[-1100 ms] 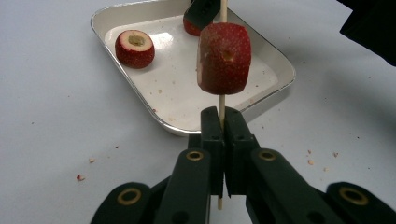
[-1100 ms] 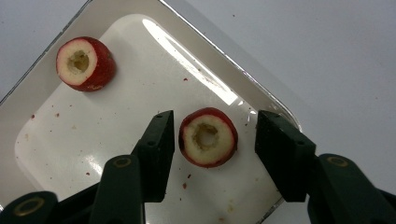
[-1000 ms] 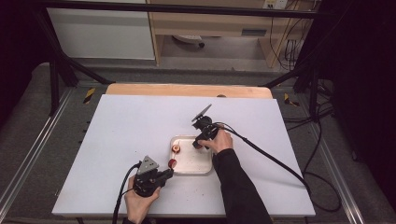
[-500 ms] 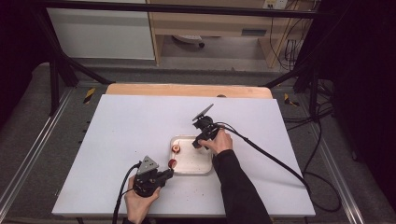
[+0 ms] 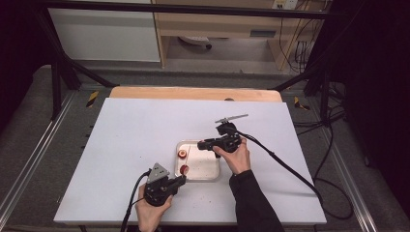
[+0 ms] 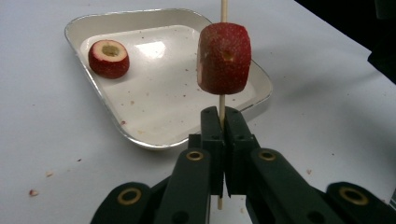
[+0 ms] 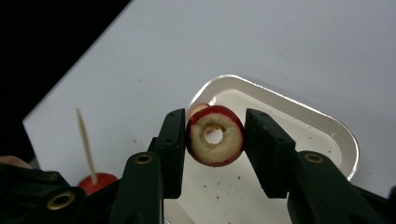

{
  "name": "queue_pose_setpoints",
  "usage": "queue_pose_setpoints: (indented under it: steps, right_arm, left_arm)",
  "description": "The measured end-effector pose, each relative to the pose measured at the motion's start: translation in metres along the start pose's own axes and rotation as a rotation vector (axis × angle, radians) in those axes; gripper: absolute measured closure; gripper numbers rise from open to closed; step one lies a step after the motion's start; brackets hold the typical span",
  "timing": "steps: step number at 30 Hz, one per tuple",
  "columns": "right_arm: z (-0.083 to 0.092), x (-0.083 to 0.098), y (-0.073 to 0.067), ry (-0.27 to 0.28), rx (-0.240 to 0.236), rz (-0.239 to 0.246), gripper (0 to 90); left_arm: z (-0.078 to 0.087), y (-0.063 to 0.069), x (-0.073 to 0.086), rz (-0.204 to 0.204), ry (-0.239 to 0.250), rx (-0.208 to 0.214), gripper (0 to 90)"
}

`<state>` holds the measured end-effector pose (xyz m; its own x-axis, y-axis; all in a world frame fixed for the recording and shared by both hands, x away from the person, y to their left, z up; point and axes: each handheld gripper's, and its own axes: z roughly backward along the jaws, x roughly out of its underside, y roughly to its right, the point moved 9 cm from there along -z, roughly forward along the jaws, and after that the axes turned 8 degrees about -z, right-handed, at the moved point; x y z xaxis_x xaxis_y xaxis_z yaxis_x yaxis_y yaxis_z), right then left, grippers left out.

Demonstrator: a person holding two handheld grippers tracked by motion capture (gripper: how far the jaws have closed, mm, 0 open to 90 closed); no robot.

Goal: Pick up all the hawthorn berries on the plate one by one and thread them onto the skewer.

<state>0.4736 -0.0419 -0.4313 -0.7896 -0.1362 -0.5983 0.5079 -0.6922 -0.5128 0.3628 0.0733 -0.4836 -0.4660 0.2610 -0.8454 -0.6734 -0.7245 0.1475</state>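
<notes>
In the left gripper view, the left gripper (image 6: pixel 223 122) has its jaws clamped on a skewer (image 6: pixel 222 103) threaded through 1 red fruit piece (image 6: pixel 223 59) beside the tray (image 6: pixel 140 137). The right gripper view shows the right gripper (image 7: pixel 214 136), its jaws just closing, gripping a cored ring (image 7: pixel 215 135) above the tray (image 7: pixel 343 137) on the desk (image 5: pixel 130 130).

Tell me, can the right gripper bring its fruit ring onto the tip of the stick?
Probably yes: the stick stands upright in the left gripper, its tip bare above one fruit piece, nothing between it and the ring.
</notes>
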Motion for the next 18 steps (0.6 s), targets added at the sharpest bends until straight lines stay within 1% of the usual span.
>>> queue_pose_setpoints:
  steps: [2,3,5,6,7,9,10,11,12,13,14,15,16,17,18]
  right_arm:
    - [0.008,0.001,-0.001,0.061,-0.046,-0.031,59.8]
    - [0.011,0.001,-0.001,0.089,-0.061,-0.045,59.8]
    - [0.016,0.003,0.0,0.135,-0.076,-0.055,59.8]
    - [0.023,0.004,0.001,0.187,-0.101,-0.079,59.8]
    - [0.023,0.004,0.001,0.187,-0.101,-0.079,59.8]
    - [0.027,0.005,0.002,0.237,-0.119,-0.096,59.9]
    - [0.032,0.006,0.002,0.29,-0.146,-0.12,59.9]
    - [0.032,0.006,0.002,0.29,-0.146,-0.12,59.9]
    - [0.035,0.008,0.002,0.339,-0.169,-0.14,59.8]
    - [0.035,0.008,0.002,0.339,-0.169,-0.14,59.8]
    - [0.036,0.01,0.002,0.375,-0.183,-0.145,59.9]
    - [0.036,0.01,0.002,0.375,-0.183,-0.145,59.9]
    - [0.037,0.012,0.001,0.394,-0.192,-0.151,59.9]
    - [0.037,0.012,0.001,0.394,-0.192,-0.151,59.9]
    - [0.038,0.011,0.001,0.411,-0.197,-0.147,59.9]
  left_arm:
    - [-0.002,0.004,-0.001,0.002,0.007,0.001,88.2]
    - [-0.003,0.006,-0.002,0.005,0.007,0.002,88.2]
    - [-0.005,0.01,-0.002,0.006,0.004,0.0,88.2]
    - [-0.007,0.012,-0.002,0.01,0.002,0.002,88.2]
    - [-0.008,0.014,-0.002,0.013,0.002,0.004,88.2]
    - [-0.011,0.018,-0.001,0.02,-0.001,0.0,88.2]
    - [-0.012,0.02,-0.001,0.021,-0.001,-0.001,88.2]
    - [-0.014,0.023,-0.002,0.024,-0.001,-0.001,88.2]
    - [-0.017,0.026,-0.002,0.028,-0.005,-0.002,88.1]
    - [-0.019,0.029,-0.002,0.029,-0.006,0.003,88.1]
    - [-0.021,0.031,-0.002,0.028,-0.012,0.003,88.1]
    - [-0.023,0.034,-0.002,0.03,-0.013,0.0,88.1]
    - [-0.024,0.036,-0.003,0.031,-0.014,0.003,88.1]
    - [-0.025,0.038,-0.003,0.031,-0.018,0.004,88.1]
    - [-0.026,0.039,-0.003,0.033,-0.017,0.004,88.1]
